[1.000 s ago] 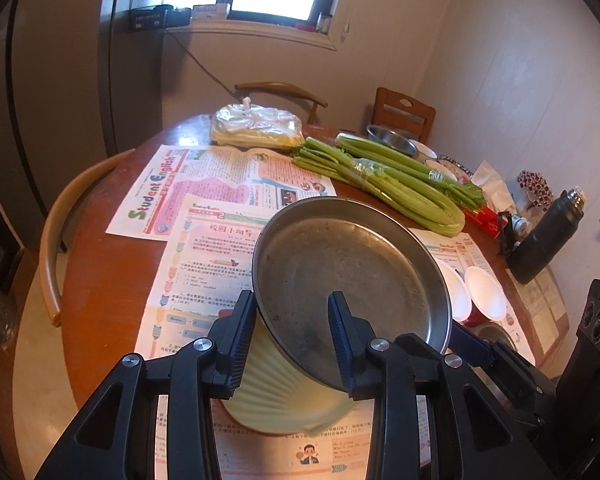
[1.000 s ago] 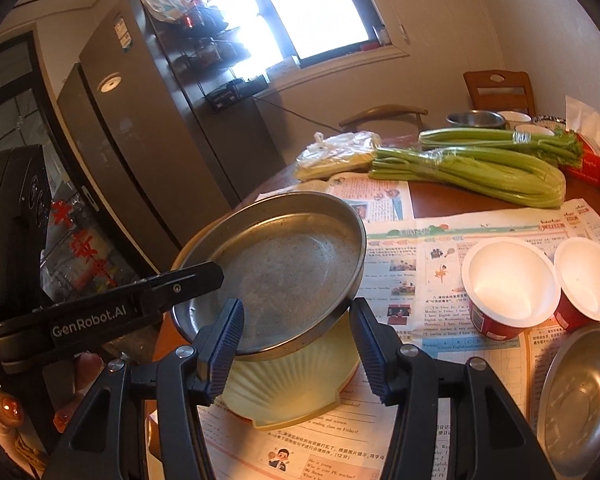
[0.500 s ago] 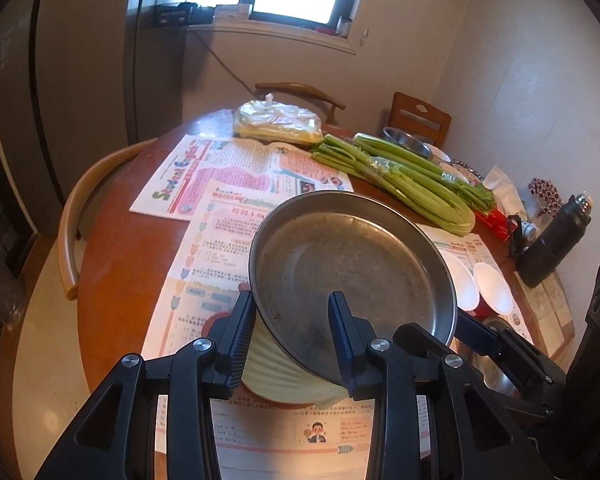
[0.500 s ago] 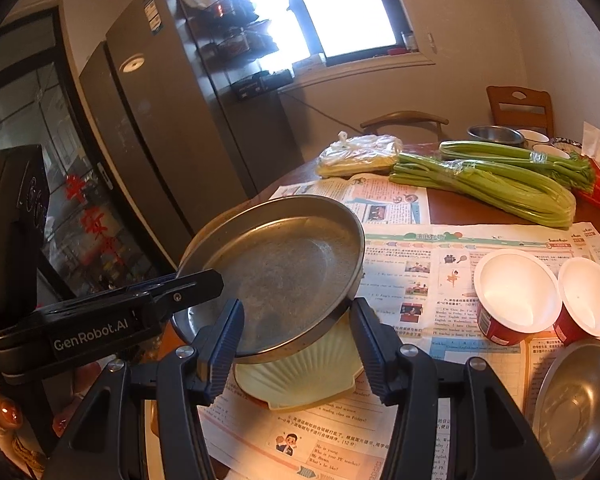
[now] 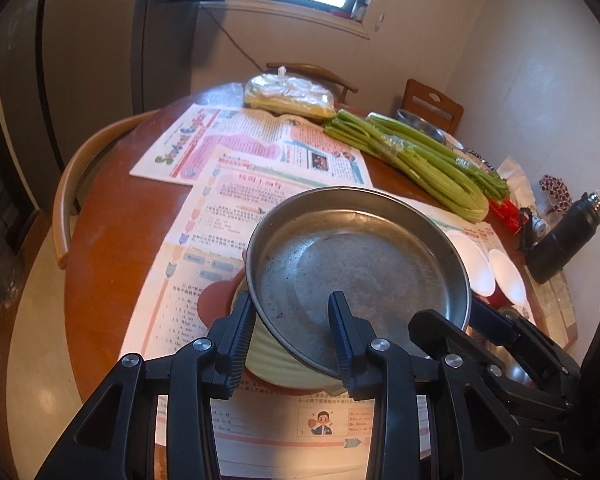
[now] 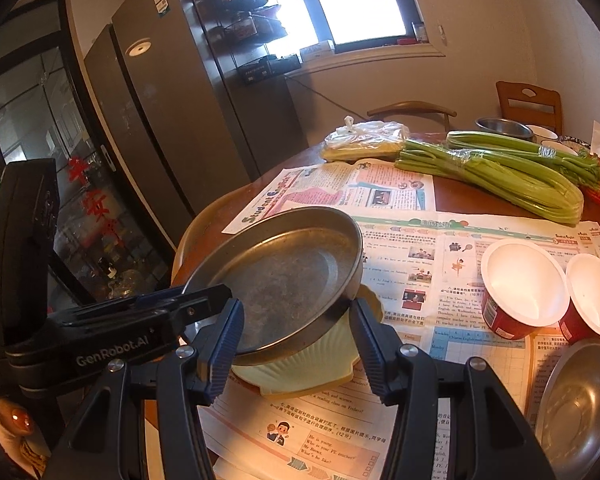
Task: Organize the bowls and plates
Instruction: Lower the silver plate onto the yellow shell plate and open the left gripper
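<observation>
Left wrist view: the left gripper (image 5: 292, 332) pinches the near rim of the metal pan (image 5: 356, 268), which sits tilted over the yellow plate (image 5: 276, 364) on the table (image 5: 112, 240).

Right wrist view: the right gripper (image 6: 296, 340) squeezes pan (image 6: 284, 280) and plate (image 6: 308, 364) together.

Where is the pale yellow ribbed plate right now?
In both wrist views the pale yellow ribbed plate sits low and central on the newspaper-covered table, directly beneath the tilted round metal pan, left of the two red cups.
</observation>
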`<state>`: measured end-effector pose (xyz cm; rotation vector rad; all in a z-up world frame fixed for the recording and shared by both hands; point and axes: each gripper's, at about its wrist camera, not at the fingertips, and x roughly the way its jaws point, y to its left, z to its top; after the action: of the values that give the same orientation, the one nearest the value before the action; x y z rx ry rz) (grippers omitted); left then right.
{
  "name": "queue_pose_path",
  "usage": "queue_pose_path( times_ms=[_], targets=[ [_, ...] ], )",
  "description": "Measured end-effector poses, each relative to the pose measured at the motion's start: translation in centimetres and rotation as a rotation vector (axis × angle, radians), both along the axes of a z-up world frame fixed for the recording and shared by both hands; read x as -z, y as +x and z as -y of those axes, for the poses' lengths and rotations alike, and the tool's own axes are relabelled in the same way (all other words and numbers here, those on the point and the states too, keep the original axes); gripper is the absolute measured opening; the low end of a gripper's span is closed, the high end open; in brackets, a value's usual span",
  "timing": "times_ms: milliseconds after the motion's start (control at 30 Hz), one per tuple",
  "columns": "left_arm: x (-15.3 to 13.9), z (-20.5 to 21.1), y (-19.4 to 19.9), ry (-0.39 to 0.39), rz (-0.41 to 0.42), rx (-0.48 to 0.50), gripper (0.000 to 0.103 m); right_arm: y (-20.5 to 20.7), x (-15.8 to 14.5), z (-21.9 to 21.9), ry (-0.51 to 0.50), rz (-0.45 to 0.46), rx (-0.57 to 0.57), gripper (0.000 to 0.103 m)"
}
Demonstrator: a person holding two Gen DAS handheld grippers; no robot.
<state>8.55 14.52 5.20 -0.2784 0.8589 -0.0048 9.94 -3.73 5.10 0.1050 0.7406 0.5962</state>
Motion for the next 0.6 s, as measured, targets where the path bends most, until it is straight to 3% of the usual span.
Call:
queue_pose_path(
  times_ms=[600],
  targets=[
    [3.6, -0.6, 1.1, -0.014, -0.067, -0.025, 0.037, 1.5, 3.1, -1.0, -0.047, -0.065, -0.03, 0.055]
  ],
)
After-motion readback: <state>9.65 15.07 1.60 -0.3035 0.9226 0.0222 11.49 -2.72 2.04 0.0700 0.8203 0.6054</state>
